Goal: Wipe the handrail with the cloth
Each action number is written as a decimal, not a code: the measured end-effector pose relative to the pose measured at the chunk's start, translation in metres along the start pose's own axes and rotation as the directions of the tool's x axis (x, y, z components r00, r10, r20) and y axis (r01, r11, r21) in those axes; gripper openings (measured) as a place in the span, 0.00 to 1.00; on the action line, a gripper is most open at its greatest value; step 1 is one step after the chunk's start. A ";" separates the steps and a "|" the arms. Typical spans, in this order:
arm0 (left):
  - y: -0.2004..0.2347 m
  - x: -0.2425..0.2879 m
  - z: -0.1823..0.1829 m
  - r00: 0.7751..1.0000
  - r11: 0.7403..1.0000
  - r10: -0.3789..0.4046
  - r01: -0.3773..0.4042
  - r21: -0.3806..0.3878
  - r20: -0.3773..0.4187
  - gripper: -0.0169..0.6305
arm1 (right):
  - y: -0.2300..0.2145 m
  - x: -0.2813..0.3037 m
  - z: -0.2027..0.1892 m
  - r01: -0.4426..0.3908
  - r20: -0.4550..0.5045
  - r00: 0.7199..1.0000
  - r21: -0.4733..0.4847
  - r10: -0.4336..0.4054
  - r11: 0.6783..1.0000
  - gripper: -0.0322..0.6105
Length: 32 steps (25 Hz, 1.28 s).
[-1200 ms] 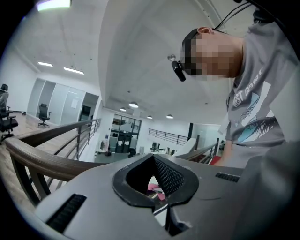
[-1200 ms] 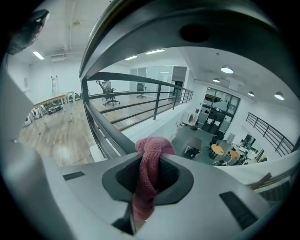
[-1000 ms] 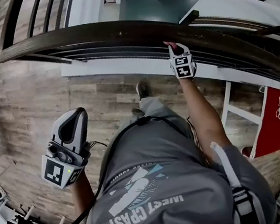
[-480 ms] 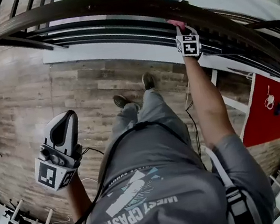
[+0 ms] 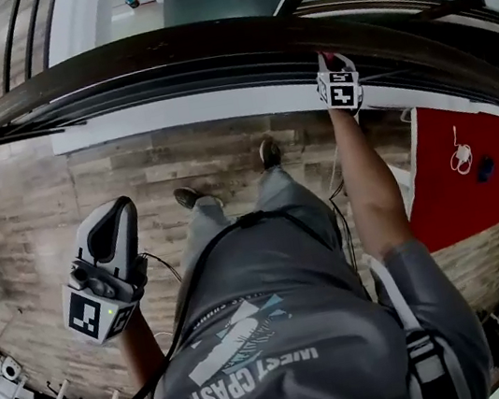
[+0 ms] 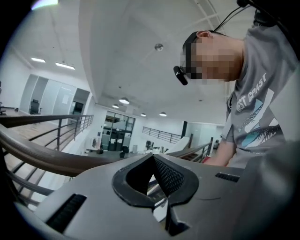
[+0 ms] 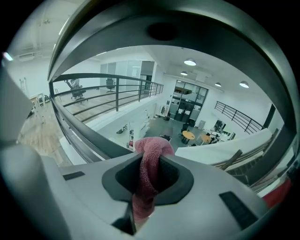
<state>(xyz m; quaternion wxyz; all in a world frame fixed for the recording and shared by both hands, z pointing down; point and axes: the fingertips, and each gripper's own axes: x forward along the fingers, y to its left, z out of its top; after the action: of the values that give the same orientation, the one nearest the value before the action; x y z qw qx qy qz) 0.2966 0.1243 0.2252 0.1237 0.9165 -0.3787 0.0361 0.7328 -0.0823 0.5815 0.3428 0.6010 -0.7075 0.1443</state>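
I pinch the cloth (image 7: 149, 173), seemingly soft and light, by a bunched fold in my right gripper (image 7: 152, 150) at the handrail's (image 5: 159, 53) near edge; my left gripper (image 6: 152, 159) hangs closed, empty.

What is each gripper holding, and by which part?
The right gripper is shut on the pink cloth, pinched mid-length, a bunch poking past the jaws. The left gripper holds nothing.

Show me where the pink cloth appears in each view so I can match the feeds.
Head view: upper right of centre, the cloth peeks above the right gripper at the handrail.
Left gripper view: not in it.
Right gripper view: low centre, pinched in that gripper's jaws.
Shared landmark: the dark curved handrail, in all three views.
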 end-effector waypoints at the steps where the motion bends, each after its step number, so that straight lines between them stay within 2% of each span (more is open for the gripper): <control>1: -0.019 0.028 0.000 1.000 1.000 -0.022 0.022 -0.007 -0.004 0.02 | -0.024 -0.001 -0.007 0.001 0.003 1.000 0.006 -0.001 1.000 0.11; 4: -0.067 0.098 0.005 0.998 0.998 -0.064 0.064 -0.014 -0.007 0.02 | -0.090 -0.009 -0.032 0.010 0.002 1.000 0.012 -0.010 1.000 0.11; 6: -0.086 0.125 0.010 0.997 0.997 -0.073 0.073 -0.016 0.005 0.03 | -0.126 -0.012 -0.042 0.019 -0.009 1.000 0.022 -0.018 1.000 0.11; 9: -0.104 0.152 0.005 0.997 0.998 -0.069 0.069 -0.001 -0.037 0.03 | -0.174 -0.017 -0.059 0.042 -0.028 0.999 0.022 -0.041 0.999 0.11; 13: -0.117 0.169 0.009 0.997 0.998 -0.057 0.058 0.009 -0.050 0.03 | -0.214 -0.025 -0.077 0.086 -0.044 0.995 0.000 -0.086 0.996 0.11; 17: -0.125 0.174 0.010 0.997 0.998 -0.061 0.061 0.005 -0.037 0.03 | -0.234 -0.036 -0.098 0.133 -0.057 0.990 0.042 -0.130 0.990 0.11; 19: -0.124 0.174 0.006 0.997 0.998 -0.056 0.056 0.008 -0.048 0.03 | -0.225 -0.034 -0.093 0.113 -0.034 0.993 0.139 -0.110 0.984 0.11; 21: -0.124 0.175 0.003 0.997 0.998 -0.056 0.056 0.008 -0.059 0.03 | -0.198 -0.028 -0.077 0.044 0.013 0.999 0.192 -0.047 0.980 0.11; 24: -0.126 0.178 0.002 0.996 0.998 -0.062 0.062 -0.001 -0.066 0.03 | -0.136 -0.012 -0.045 -0.093 0.070 0.994 0.136 0.084 0.986 0.11; 27: -0.127 0.183 0.002 0.995 0.998 -0.068 0.068 -0.004 -0.071 0.03 | -0.073 0.007 -0.013 -0.206 0.091 0.976 0.074 0.199 0.976 0.11; 32: -0.130 0.190 -0.003 0.992 0.997 -0.082 0.083 0.004 -0.100 0.03 | 0.006 0.021 0.021 -0.311 0.068 0.948 -0.025 0.312 0.950 0.11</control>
<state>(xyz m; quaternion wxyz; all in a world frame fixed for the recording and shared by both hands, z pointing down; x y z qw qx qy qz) 0.5232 0.0836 0.2321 0.1402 0.9289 -0.3337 0.0784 0.7197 -0.1093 0.5815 0.2947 0.4842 -0.8060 0.1703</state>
